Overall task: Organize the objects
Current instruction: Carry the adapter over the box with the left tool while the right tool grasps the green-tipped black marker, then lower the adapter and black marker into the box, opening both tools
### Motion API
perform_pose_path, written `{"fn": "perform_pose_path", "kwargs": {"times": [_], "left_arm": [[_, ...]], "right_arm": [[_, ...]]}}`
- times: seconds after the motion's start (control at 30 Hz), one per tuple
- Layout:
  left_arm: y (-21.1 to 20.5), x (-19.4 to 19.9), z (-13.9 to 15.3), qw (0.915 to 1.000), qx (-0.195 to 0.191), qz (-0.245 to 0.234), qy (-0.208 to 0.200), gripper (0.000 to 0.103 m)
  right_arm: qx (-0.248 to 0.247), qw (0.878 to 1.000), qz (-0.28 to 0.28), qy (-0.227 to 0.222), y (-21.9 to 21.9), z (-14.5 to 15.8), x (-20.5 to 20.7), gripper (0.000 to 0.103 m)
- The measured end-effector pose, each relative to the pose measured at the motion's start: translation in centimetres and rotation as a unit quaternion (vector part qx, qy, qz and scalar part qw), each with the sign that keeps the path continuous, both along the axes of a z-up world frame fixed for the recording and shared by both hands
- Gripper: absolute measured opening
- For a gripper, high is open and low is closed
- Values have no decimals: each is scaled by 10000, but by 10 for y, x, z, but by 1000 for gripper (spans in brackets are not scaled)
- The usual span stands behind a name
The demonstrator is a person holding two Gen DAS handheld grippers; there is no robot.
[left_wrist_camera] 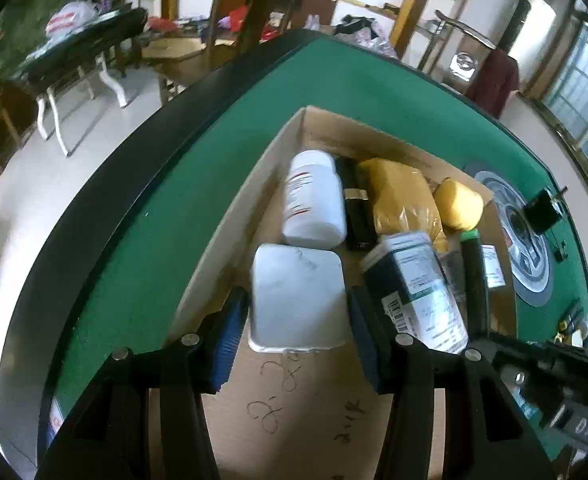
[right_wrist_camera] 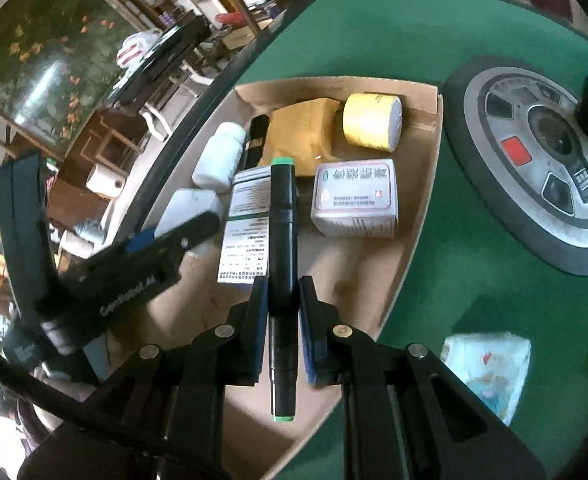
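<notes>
A cardboard box (left_wrist_camera: 229,216) (right_wrist_camera: 418,216) lies on the green table. My left gripper (left_wrist_camera: 298,312) stands over it with its blue pads on both sides of a white square container (left_wrist_camera: 298,296); I cannot tell whether they press it. My right gripper (right_wrist_camera: 281,300) is shut on a black marker with green ends (right_wrist_camera: 281,240), held above the box; it also shows in the left wrist view (left_wrist_camera: 474,276). In the box lie a white bottle (left_wrist_camera: 314,200) (right_wrist_camera: 217,156), a dark labelled bottle (left_wrist_camera: 418,280), a yellow packet (left_wrist_camera: 402,196) (right_wrist_camera: 302,132), a yellow tape roll (left_wrist_camera: 458,204) (right_wrist_camera: 370,120) and a white medicine carton (right_wrist_camera: 354,200).
A round grey control panel (right_wrist_camera: 534,168) (left_wrist_camera: 530,248) sits in the table centre, right of the box. A small black object (left_wrist_camera: 542,212) stands on it. A crumpled white wrapper (right_wrist_camera: 490,364) lies on the felt at the right. The table's black rim (left_wrist_camera: 133,168) runs left of the box.
</notes>
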State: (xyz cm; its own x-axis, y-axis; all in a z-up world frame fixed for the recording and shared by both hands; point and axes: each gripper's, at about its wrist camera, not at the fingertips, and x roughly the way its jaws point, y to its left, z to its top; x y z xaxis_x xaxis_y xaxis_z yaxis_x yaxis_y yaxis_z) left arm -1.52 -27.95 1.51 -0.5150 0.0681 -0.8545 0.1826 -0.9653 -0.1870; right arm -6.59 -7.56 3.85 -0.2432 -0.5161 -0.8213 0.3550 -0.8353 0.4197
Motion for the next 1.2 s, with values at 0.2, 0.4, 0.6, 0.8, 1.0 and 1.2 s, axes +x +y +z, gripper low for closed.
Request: {"fn": "perform_pose_path", "kwargs": {"times": [0.2, 0.4, 0.6, 0.8, 1.0, 1.2], "left_arm": [[11, 8, -2, 9991, -390, -175, 20, 47], [14, 17, -3, 9987, -446, -254, -24, 49], [14, 33, -1, 9986, -331, -412, 91, 52], [5, 43, 13, 9995, 77, -144, 286, 53], [27, 69, 44, 9975, -45, -94, 703, 54], [66, 96, 74, 9900, -576, -157, 1276, 67]], "right_arm": [[207, 9995, -254, -29, -3, -8, -11, 13], [163, 9994, -274, 98, 0, 1, -1, 14], [164, 9964, -337, 762, 21, 35, 22, 35], [116, 9930, -713, 939, 62, 53, 38, 46], [307, 9858, -1222, 1108, 102, 52, 55, 48], [620, 9769, -1546, 1342, 136, 44, 75, 51]]}}
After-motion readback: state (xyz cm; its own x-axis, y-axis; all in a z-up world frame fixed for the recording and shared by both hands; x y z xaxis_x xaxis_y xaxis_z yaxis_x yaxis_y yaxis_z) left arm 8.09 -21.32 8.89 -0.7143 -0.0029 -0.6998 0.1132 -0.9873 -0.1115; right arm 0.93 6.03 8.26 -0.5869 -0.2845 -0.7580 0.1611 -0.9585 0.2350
